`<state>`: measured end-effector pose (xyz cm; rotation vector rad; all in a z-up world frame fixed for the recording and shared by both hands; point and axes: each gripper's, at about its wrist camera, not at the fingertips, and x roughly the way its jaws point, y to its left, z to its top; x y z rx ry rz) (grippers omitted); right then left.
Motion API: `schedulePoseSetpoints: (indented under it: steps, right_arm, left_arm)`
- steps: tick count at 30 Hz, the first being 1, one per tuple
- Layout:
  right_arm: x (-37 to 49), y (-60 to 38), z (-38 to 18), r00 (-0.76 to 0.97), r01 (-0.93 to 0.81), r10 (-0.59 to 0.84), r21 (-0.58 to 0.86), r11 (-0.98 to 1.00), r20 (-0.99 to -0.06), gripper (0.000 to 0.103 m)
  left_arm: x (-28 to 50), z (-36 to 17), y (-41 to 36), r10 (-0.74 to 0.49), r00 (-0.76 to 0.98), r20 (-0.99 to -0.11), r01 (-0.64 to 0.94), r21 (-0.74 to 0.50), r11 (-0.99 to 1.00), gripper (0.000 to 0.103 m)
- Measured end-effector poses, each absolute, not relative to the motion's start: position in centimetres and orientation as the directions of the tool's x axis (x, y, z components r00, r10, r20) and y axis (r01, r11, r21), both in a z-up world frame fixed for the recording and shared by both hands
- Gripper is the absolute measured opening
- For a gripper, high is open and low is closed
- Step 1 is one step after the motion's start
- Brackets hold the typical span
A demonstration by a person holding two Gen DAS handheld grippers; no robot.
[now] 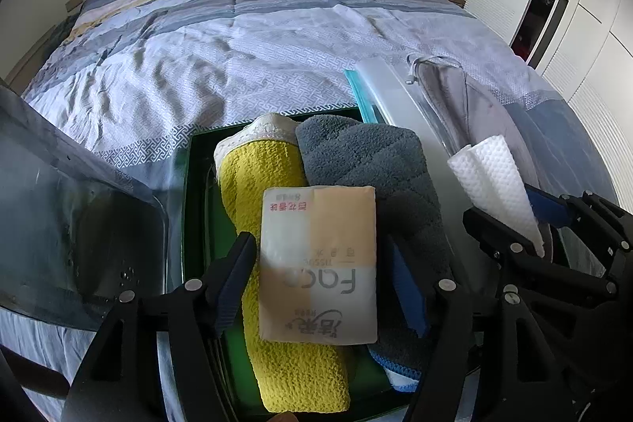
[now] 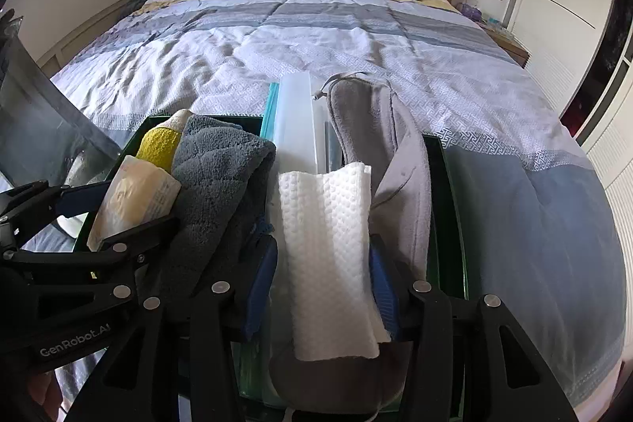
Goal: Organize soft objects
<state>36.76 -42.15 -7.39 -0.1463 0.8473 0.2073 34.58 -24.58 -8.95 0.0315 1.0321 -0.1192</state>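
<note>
Left gripper open around tissue pack – pads not squeezing – atop yellow towel in green box. Right gripper open around white paper towel, beside grey towel.

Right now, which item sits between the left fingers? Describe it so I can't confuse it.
On the bed, find the dark green bin at its near end. On top of the yellow knit cloth and beside the grey plush towel lies the tissue pack, the only flat, printed plastic packet, peach and white.
</note>
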Motion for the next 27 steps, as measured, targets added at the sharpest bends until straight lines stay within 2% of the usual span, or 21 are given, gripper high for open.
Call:
schedulePoseSetpoints:
  steps: [4, 13, 18, 27]
  right_arm:
    - [36.7, -42.2, -7.0, 0.652, -0.231, 0.113, -0.054, 0.971, -0.75, 0.05]
    - [36.0, -42.8, -5.6, 0.683, -0.202, 0.097, -0.059, 0.978, -0.724, 0.064]
    - [35.3, -42.9, -4.7, 0.706, -0.196, 0.079, -0.087, 0.977, -0.704, 0.082]
    - [34.0, -42.3, -3.3, 0.725, -0.222, 0.069, -0.138, 0.965, -0.685, 0.086]
  left_arm:
    - [34.5, -8.8, -24.4, -0.09, 0.51, -0.856, 0.108, -0.04, 0.993, 0.065]
    - [34.5, -8.7, -24.3, -0.091, 0.513, -0.853, 0.102, -0.045, 0.994, 0.066]
    - [34.6, -8.7, -24.2, -0.087, 0.512, -0.854, 0.092, -0.046, 0.995, 0.066]
    - [34.5, -8.5, -24.3, -0.092, 0.513, -0.854, 0.087, -0.055, 0.995, 0.066]
